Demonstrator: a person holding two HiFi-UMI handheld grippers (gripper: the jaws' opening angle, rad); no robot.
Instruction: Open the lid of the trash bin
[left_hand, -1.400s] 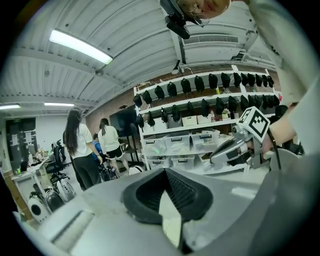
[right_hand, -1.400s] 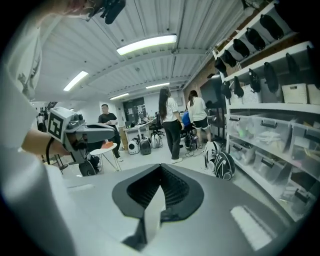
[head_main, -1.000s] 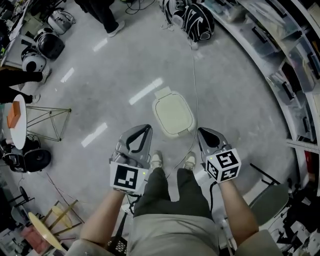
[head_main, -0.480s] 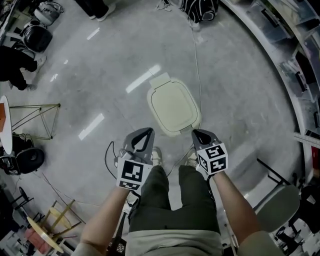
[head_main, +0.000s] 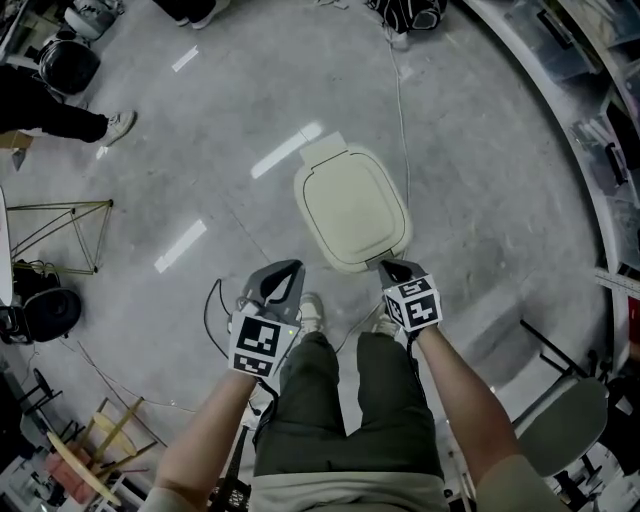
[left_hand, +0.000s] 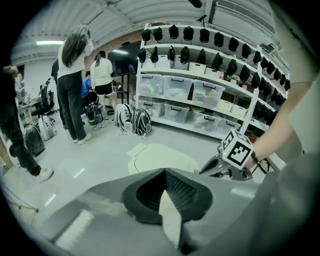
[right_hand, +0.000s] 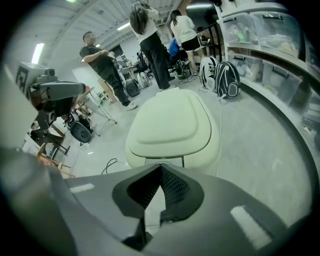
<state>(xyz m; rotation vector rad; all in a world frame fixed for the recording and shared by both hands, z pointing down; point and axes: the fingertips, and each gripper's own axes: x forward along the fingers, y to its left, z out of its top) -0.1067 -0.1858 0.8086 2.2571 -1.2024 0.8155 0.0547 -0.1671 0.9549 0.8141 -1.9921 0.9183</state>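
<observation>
Left gripper (left_hand: 164, 171): jaws pressed together, nothing between them. Right gripper (right_hand: 160, 166): the same (its cube (head_main: 413, 303) bears black-and-white square markers), tips at the near edge of the trash bin (head_main: 352, 208), whose pale lid (right_hand: 170, 120) lies closed on the grey floor (head_main: 480, 180).

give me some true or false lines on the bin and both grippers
1. The bin's lid is closed. True.
2. The right gripper grips the lid. False: its jaws are together on nothing, by the bin's front edge.
3. The left gripper holds nothing. True.
4. The bin lies on its side. False: it stands upright.
5. A cable runs past the bin. True.
</observation>
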